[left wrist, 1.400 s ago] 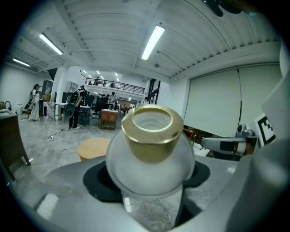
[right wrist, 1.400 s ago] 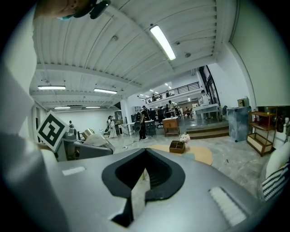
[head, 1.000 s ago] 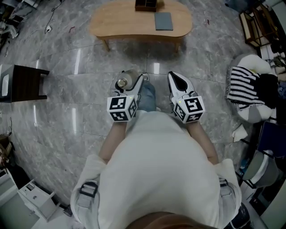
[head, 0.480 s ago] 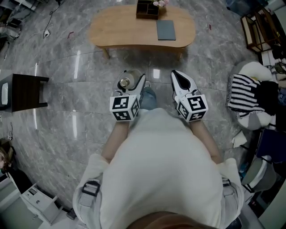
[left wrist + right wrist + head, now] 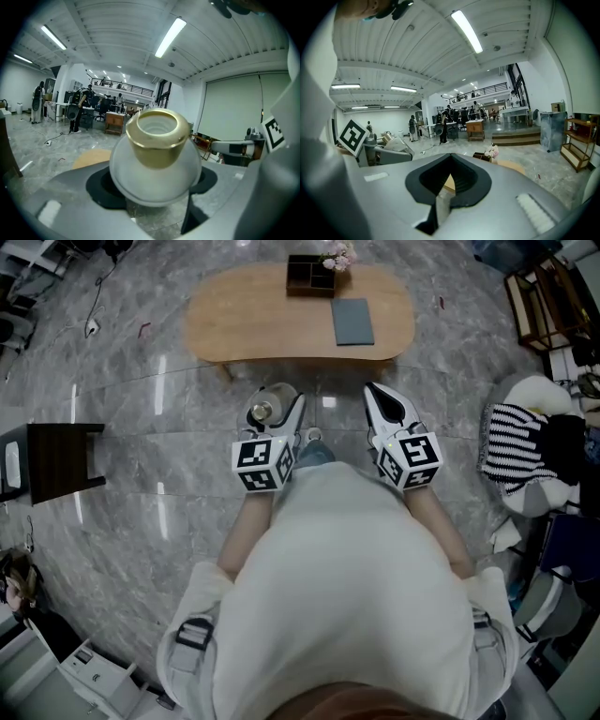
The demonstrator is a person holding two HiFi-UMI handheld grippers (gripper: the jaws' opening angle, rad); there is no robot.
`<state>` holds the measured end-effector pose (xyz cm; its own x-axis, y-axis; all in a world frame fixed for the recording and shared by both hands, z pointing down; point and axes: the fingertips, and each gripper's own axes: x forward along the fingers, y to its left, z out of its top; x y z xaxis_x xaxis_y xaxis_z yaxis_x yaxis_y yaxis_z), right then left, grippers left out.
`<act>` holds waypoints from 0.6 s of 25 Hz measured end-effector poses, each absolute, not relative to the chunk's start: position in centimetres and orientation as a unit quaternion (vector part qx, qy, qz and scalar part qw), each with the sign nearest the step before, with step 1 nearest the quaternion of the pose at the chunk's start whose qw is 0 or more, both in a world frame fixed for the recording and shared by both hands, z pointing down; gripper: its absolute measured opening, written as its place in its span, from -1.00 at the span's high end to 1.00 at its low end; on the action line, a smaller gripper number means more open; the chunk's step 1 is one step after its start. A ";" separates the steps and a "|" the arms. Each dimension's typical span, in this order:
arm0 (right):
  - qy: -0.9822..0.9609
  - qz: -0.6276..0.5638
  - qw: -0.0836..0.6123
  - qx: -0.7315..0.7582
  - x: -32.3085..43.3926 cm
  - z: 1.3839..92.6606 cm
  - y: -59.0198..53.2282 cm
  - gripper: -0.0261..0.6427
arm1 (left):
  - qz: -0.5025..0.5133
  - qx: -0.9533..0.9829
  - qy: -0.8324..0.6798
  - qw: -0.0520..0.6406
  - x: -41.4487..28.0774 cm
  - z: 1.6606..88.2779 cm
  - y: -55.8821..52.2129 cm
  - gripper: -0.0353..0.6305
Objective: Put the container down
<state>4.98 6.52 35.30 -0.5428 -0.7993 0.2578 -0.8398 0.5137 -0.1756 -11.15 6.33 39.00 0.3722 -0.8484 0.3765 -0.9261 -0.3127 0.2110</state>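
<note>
A frosted white container with a gold neck [image 5: 266,409] is held upright above the marble floor, and my left gripper [image 5: 284,414] is shut on its round body. In the left gripper view the container [image 5: 157,159] fills the space between the jaws, its open mouth facing the camera. My right gripper [image 5: 383,406] is level with the left one, shut with nothing in it; in its own view the right gripper [image 5: 442,183] has its jaws closed together. Ahead lies a low oval wooden table [image 5: 248,315], apart from both grippers.
On the table lie a grey mat [image 5: 352,322] and a dark compartment box [image 5: 313,276] with flowers. A dark side table [image 5: 56,461] stands to the left. A striped cloth on a pale seat [image 5: 512,439] and a wooden shelf [image 5: 537,298] are on the right.
The wooden table has slid lower in the head view and come nearer. Both grippers keep the same pose, and the container stays in the left one.
</note>
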 end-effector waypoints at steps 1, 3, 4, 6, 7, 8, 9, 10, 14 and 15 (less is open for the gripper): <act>-0.866 0.141 0.073 0.474 4.9 35.4 5.7 0.93 | 0.098 0.804 -0.551 0.199 -11.3 39.0 5.5 -0.14; -0.866 0.141 0.073 0.475 4.6 35.4 4.0 0.93 | 0.099 0.805 -0.549 0.200 -11.6 39.1 3.8 -0.14; -0.865 0.141 0.073 0.476 4.4 35.4 3.2 0.93 | 0.099 0.806 -0.548 0.200 -11.8 39.1 3.0 -0.14; -0.865 0.141 0.075 0.477 4.1 35.5 1.6 0.93 | 0.102 0.808 -0.545 0.200 -12.0 39.2 1.4 -0.14; -0.864 0.141 0.076 0.477 3.9 35.6 0.8 0.93 | 0.103 0.809 -0.543 0.200 -12.1 39.3 0.5 -0.14; -0.864 0.141 0.076 0.478 3.8 35.6 -0.1 0.93 | 0.105 0.810 -0.542 0.200 -12.3 39.4 -0.3 -0.14; -0.863 0.142 0.076 0.479 3.6 35.7 -1.0 0.93 | 0.107 0.811 -0.540 0.200 -12.4 39.5 -1.2 -0.14; -0.862 0.143 0.076 0.480 3.5 35.8 -1.9 0.93 | 0.108 0.811 -0.538 0.200 -12.5 39.7 -2.1 -0.14; -0.859 0.147 0.080 0.483 3.0 36.2 -4.9 0.93 | 0.111 0.813 -0.533 0.205 -12.8 40.1 -5.4 -0.14; -0.859 0.148 0.082 0.484 2.8 36.4 -5.6 0.93 | 0.112 0.814 -0.531 0.206 -12.9 40.2 -6.1 -0.14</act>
<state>2.85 -5.63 36.38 -0.5181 -0.8070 0.2834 -0.8553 0.4876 -0.1753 -12.88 -6.09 40.19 0.4103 -0.8189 0.4013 -0.9112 -0.3502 0.2169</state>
